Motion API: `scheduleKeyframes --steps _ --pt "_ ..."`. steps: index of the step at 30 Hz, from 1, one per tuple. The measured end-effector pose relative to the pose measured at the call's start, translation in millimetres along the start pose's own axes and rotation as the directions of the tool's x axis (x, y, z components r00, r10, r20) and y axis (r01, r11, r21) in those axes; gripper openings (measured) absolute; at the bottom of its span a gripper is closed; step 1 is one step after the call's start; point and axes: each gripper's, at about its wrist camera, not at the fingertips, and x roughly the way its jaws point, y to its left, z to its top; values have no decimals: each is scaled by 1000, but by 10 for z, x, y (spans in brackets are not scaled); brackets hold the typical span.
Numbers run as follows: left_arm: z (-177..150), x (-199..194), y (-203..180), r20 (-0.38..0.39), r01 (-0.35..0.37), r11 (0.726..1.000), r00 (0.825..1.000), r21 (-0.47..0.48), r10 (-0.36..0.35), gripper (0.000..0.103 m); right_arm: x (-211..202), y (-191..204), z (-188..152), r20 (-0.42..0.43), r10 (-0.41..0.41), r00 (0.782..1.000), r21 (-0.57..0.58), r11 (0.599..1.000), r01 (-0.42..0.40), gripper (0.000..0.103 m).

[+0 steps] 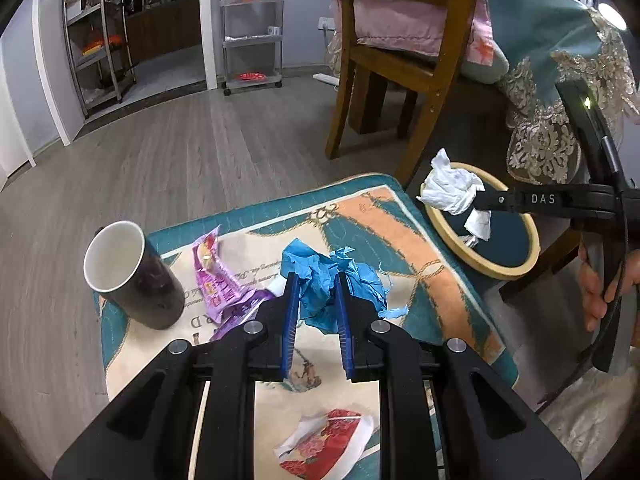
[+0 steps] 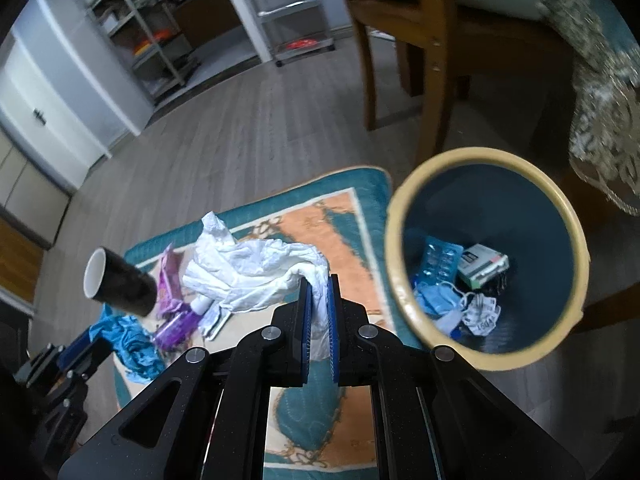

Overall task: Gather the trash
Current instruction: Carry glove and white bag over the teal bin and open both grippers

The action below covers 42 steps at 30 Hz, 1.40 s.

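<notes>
Blue paper [image 1: 320,284] pinched in downward-tilted left tool [image 1: 316,280].

One dark cup [image 1: 132,276] with a white inside stands near the left edge of the surface [image 1: 404,220]. One purple wrapper [image 1: 218,276] lies just beside it. One crumpled blue paper [image 1: 320,284] and one crumpled white tissue [image 2: 256,272] are counted, each between a pair of blue fingers [image 1: 291,320]. One red and white wrapper [image 1: 326,444] lies near the front edge. One round bin [image 2: 404,280] with a cream rim stands off the right edge. Inside it are one blister pack [image 2: 440,262], one small box [image 2: 482,266], one blue face mask [image 2: 434,300] and one crumpled slip of paper [image 2: 482,314]. Two grippers are seen: the left gripper [image 1: 316,280] and the right gripper [image 2: 318,284]. One wooden chair [image 1: 400,64] and two shelf racks [image 1: 252,20] stand behind.
</notes>
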Motion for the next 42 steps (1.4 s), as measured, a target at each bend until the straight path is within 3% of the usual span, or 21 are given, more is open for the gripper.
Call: scheduleKeyframes --steps 13,22,28,32,37,40,41,42 --pt "183 127 -486 26 23 998 999 62 -25 17 -68 -787 97 32 -45 998 127 991 41 9" --pt "310 347 -1042 31 68 987 997 143 -73 17 -20 -1363 164 30 -92 995 195 977 85 9" --pt "388 653 -1516 -31 154 965 988 213 -151 17 95 -1802 142 -2 -142 990 299 945 136 9" --pt "485 959 -1753 -76 176 958 984 225 -163 17 199 -1953 124 -37 -152 988 347 925 155 9" --pt "658 1283 -1973 -113 186 959 980 216 -165 17 225 -1964 159 -21 -149 989 371 917 146 9" --pt "744 1334 -2061 -102 198 955 979 221 -179 29 225 -1974 178 -4 -147 989 392 910 137 21" --pt "756 1325 -2068 -98 197 955 979 223 -179 33 216 -1965 186 6 -146 989 395 909 132 31" --pt "767 1304 -2079 -88 196 955 980 223 -181 45 210 -1939 197 15 -153 988 392 910 135 43"
